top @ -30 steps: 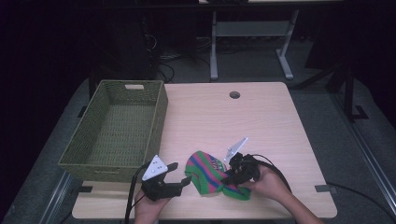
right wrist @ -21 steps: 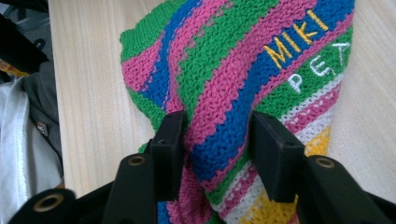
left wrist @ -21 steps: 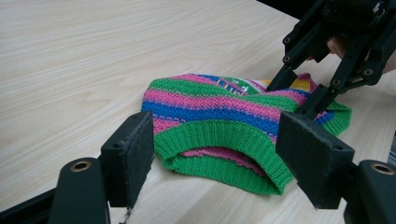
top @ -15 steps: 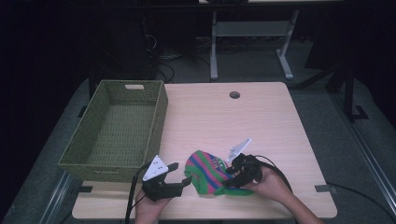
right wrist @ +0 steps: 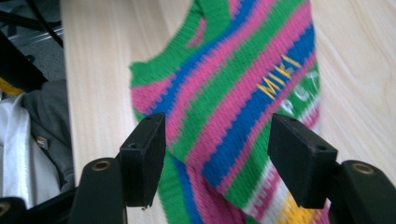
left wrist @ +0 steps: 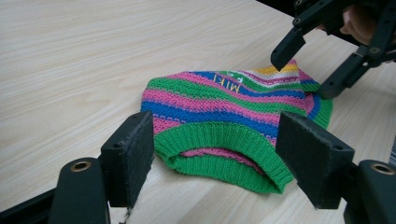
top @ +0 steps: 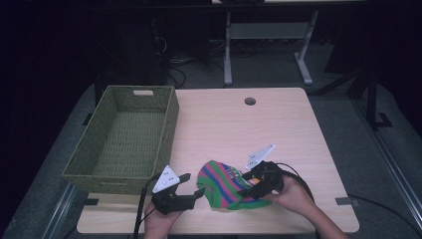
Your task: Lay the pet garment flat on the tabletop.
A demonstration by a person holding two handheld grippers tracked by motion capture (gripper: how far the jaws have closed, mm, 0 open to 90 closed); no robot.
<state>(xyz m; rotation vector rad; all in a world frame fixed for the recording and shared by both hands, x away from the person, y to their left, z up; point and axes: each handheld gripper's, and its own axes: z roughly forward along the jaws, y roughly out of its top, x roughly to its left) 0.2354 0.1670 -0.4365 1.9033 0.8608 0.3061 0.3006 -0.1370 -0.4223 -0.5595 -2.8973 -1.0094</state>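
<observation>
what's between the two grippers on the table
The striped knit lies between the left gripper and the right gripper, flat on the table. The high view shows it; both grippers' jaws stand open at its ends.

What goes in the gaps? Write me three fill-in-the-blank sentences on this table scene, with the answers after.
1. The striped knitted garment lies on the wooden ____.
2. The woven basket stands to the ____ of the garment in the high view.
3. The yellow letters stitched on the garment spell ____.
Missing words: table; left; MIKI
</observation>
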